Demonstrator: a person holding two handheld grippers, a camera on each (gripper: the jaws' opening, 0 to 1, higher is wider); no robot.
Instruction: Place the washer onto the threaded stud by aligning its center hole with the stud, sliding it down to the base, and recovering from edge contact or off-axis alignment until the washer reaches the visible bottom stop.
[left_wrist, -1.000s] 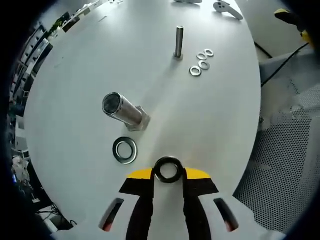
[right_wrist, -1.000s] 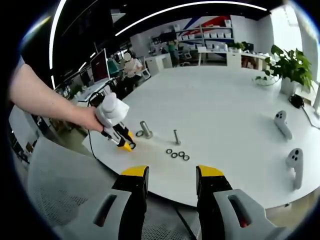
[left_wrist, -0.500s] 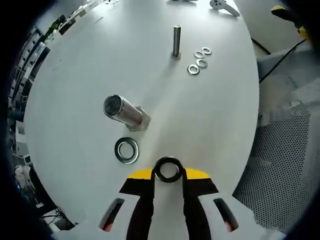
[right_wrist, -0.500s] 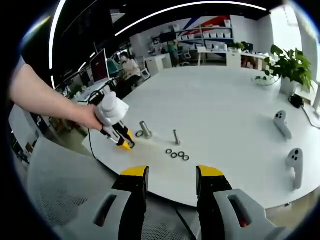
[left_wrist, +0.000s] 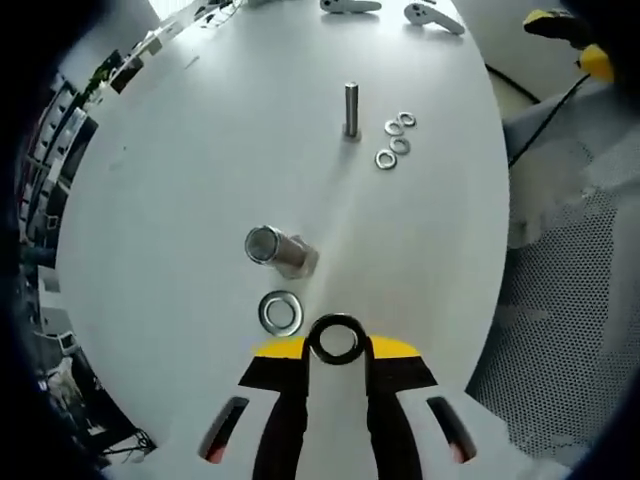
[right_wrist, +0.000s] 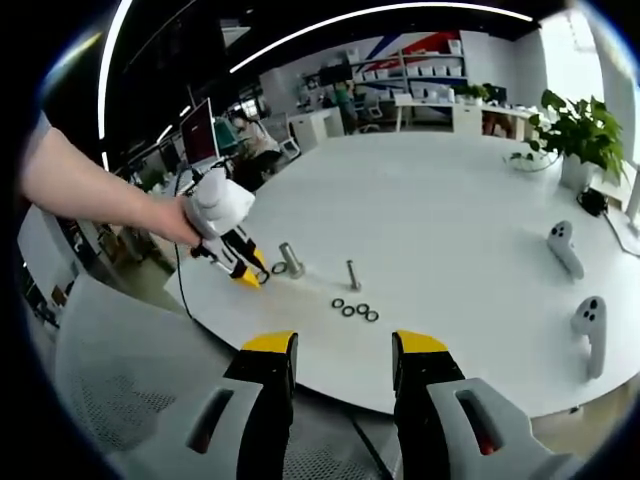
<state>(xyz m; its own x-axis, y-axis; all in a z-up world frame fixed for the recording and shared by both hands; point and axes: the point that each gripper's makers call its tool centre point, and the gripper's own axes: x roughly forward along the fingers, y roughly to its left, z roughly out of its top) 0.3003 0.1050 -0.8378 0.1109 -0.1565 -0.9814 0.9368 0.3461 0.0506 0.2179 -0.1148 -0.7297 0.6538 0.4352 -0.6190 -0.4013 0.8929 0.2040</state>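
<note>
L gripper (left_wrist: 338, 345) is gripping a washer (left_wrist: 337, 339) edge-on, hovering short of the big stud (left_wrist: 278, 250). R gripper (right_wrist: 330, 362) is idling open. Risk: rim's catching stud top, cocking off-axis.

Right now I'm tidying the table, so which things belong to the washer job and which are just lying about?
For the job:
- left gripper, shut on a washer
- large threaded stud

Lying about:
- loose large washer
- thin stud
- small washers
- two controllers
- potted plant
</note>
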